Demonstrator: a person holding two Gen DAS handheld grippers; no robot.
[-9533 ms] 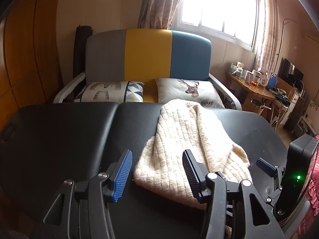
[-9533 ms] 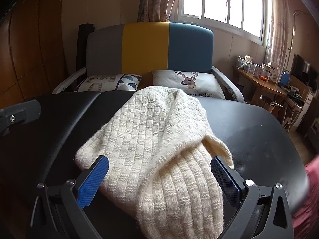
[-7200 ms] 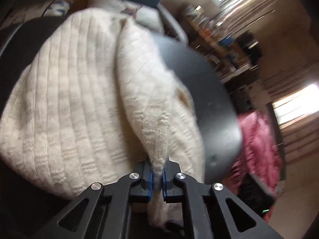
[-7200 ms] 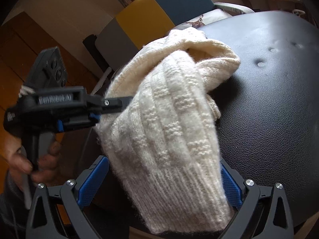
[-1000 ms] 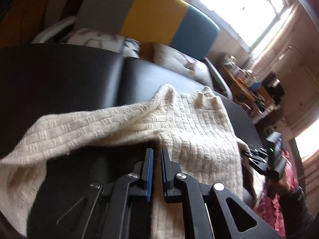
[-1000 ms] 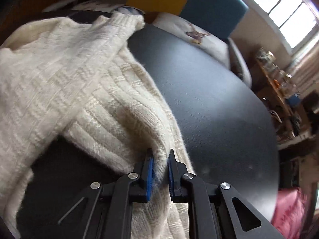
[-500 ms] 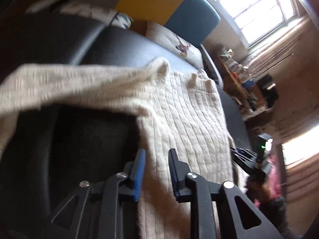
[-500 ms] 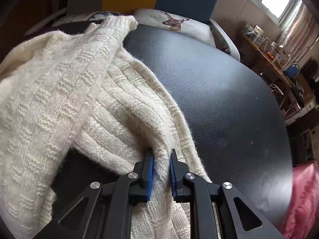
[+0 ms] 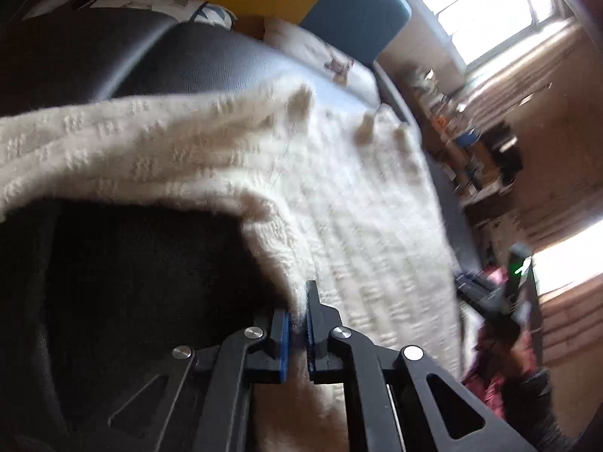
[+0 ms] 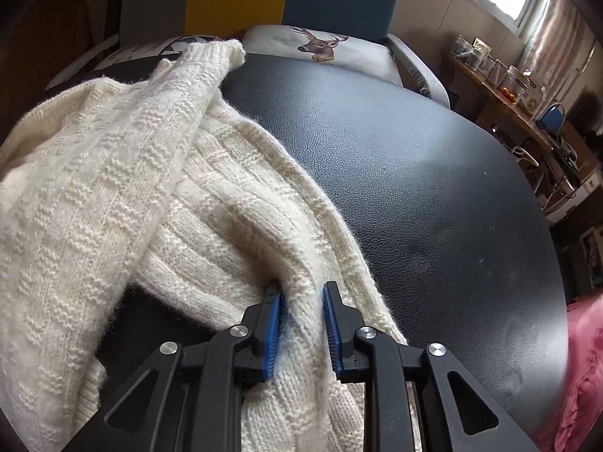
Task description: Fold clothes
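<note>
The sweater (image 10: 158, 173) is lying across the left half of the black table (image 10: 433, 173), its body spreading from 9 o'clock toward the centre in the right wrist view, with one sleeve (image 10: 203, 75) trailing up to about 11 o'clock, its cuff near the deer cushion (image 10: 324, 47).

The left gripper (image 9: 297, 324) is pinching a knit edge at 6 o'clock of its view; its jaws are nearly together with a thin fold of wool between the pads. That view is blurred, so the arm is probably moving. The right gripper (image 10: 299, 320) is straddling a thick ridge of knit at 6 o'clock of its own view. Its jaws are standing a little apart with wool filling the gap; they appear to be squeezing it, though how firmly is hard to judge.

By the look of it, this is the spreading step: both grippers are holding edges, and the garment is bunched, with the sleeve lying over the body. The next move is likely calling for the two grips to draw apart, toward 3 and 9 o'clock, until the body is lying flat, before any fold is begun. The bulky knit may be slipping from a loose grip.
</note>
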